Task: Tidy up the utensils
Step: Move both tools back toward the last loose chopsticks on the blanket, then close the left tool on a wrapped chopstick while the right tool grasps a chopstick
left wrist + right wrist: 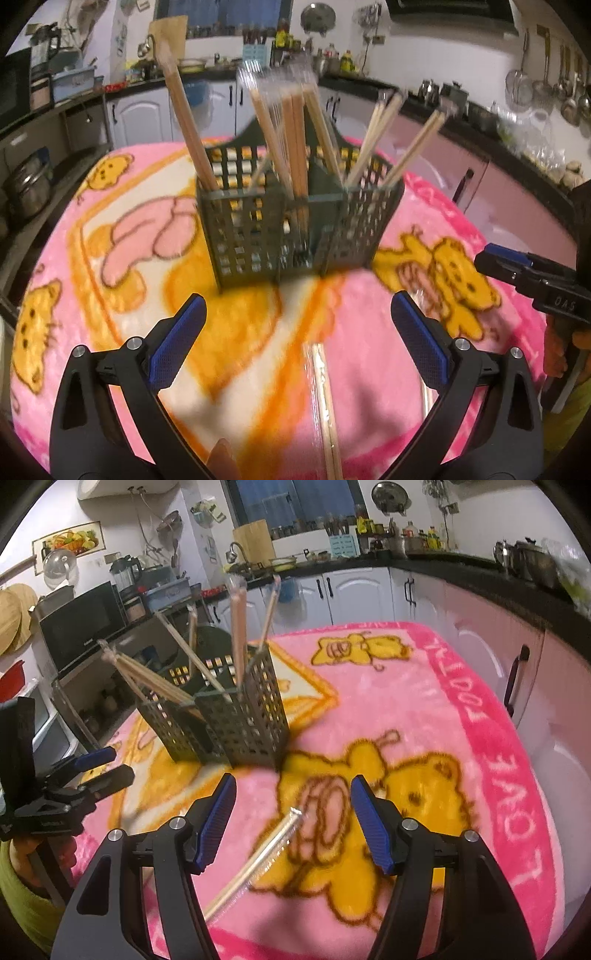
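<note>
A pink cartoon-printed blanket [369, 387] covers the table and fills the lower half of both views, with one dark green slotted utensil caddy [295, 225] standing upright at centre frame, divided into compartments that hold wrapped wooden chopsticks [295, 140] leaning outward; blur makes their number impossible to count. The left tongs [297, 328] hover low over the blanket, spread wide and empty, above one wrapped chopstick pair [327, 413] lying at bottom centre. The right tongs [293, 825] are likewise spread, empty, over a wrapped chopstick pair [258, 860] lying diagonally at lower centre.
</note>
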{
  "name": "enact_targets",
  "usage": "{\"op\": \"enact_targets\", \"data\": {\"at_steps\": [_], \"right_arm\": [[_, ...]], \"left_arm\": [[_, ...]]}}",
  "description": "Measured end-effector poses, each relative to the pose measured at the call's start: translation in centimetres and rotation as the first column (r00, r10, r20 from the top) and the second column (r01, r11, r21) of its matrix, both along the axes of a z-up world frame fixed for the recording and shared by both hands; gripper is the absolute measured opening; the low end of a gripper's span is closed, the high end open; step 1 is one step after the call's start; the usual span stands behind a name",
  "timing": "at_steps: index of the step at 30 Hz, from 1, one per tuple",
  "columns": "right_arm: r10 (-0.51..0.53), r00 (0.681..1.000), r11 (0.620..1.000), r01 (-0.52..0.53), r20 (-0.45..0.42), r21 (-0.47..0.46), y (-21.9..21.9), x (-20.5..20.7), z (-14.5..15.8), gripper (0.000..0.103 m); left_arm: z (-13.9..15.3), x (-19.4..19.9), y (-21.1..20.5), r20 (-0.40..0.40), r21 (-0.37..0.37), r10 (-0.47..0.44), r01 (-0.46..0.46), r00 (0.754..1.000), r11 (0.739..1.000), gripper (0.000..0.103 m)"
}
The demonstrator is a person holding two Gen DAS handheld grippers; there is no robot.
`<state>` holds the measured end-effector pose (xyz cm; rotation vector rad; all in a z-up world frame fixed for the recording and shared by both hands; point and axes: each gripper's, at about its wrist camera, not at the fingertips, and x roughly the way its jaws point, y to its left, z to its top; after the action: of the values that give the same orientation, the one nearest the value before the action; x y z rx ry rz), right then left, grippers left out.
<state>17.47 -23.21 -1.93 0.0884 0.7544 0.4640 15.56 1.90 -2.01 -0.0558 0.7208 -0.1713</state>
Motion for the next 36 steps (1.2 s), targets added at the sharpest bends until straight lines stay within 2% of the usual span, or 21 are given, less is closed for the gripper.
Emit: {"op": "enact_targets", "data": {"at_steps": [3, 6, 8, 9, 10, 11, 15, 22, 26, 29, 31, 33, 36], "right_arm": [[0.009, 0.999, 1.000, -0.009, -0.039, 0.000, 0.1, 0.2, -1.2, 0.054], [0.022, 0.997, 1.000, -0.022, -0.071, 0.006, 0.4, 0.4, -2.2, 0.053], [0.032, 0.995, 0.999, -0.032, -0.099, 0.007, 0.7, 0.8, -3.0, 0.048], [0.035, 0.993, 0.999, -0.034, -0.110, 0.007, 0.8, 1.0, -3.3, 0.046], [0.041, 0.991, 0.999, -0.040, -0.129, 0.010, 0.9, 1.3, -3.7, 0.045], [0.043, 0.989, 0.999, -0.041, -0.139, 0.013, 1.0, 1.4, -3.9, 0.044], [0.060, 0.984, 0.998, -0.057, -0.169, 0.018, 1.4, 1.9, -4.7, 0.040], [0.062, 0.973, 0.998, -0.061, -0.223, 0.009, 2.0, 3.4, -5.8, 0.039], [0.061, 0.968, 0.998, -0.061, -0.245, 0.008, 2.1, 4.3, -6.3, 0.039], [0.061, 0.968, 0.998, -0.063, -0.245, -0.002, 2.5, 4.7, -6.4, 0.038], [0.055, 0.969, 0.998, -0.060, -0.241, -0.012, 2.6, 4.8, -6.4, 0.035], [0.044, 0.971, 0.998, -0.052, -0.235, -0.025, 2.7, 4.9, -6.5, 0.024], [0.052, 0.973, 0.998, -0.058, -0.226, -0.019, 2.7, 4.8, -6.4, 0.015]], "left_arm": [[-1.4, 0.1, -0.5, -0.037, 0.001, -0.015, 0.015, 0.999, 1.000, 0.087], [-2.6, 0.2, -1.0, -0.075, -0.009, -0.037, 0.036, 0.997, 0.999, 0.080], [-3.4, 0.4, -1.2, -0.103, -0.014, -0.050, 0.049, 0.993, 0.999, 0.079], [-3.7, 0.6, -1.3, -0.114, -0.017, -0.051, 0.049, 0.992, 0.999, 0.076], [-4.0, 0.7, -1.3, -0.129, -0.023, -0.054, 0.051, 0.990, 0.998, 0.065], [-4.4, 1.0, -1.3, -0.151, -0.032, -0.056, 0.052, 0.987, 0.998, 0.063], [-5.4, 1.4, -1.2, -0.190, -0.037, -0.052, 0.046, 0.980, 0.998, 0.061], [-6.4, 2.3, -1.4, -0.238, -0.023, -0.046, 0.041, 0.970, 0.999, 0.055], [-6.3, 3.1, -1.9, -0.254, -0.003, -0.040, 0.041, 0.966, 0.999, 0.051], [-6.2, 3.7, -2.5, -0.259, 0.037, -0.036, 0.047, 0.965, 0.998, 0.044], [-6.3, 3.9, -2.8, -0.256, 0.057, -0.031, 0.047, 0.966, 0.997, 0.041], [-6.5, 3.9, -3.4, -0.237, 0.096, -0.024, 0.048, 0.971, 0.994, 0.038], [-6.5, 3.7, -4.1, -0.220, 0.130, -0.018, 0.047, 0.975, 0.990, 0.027]]}}
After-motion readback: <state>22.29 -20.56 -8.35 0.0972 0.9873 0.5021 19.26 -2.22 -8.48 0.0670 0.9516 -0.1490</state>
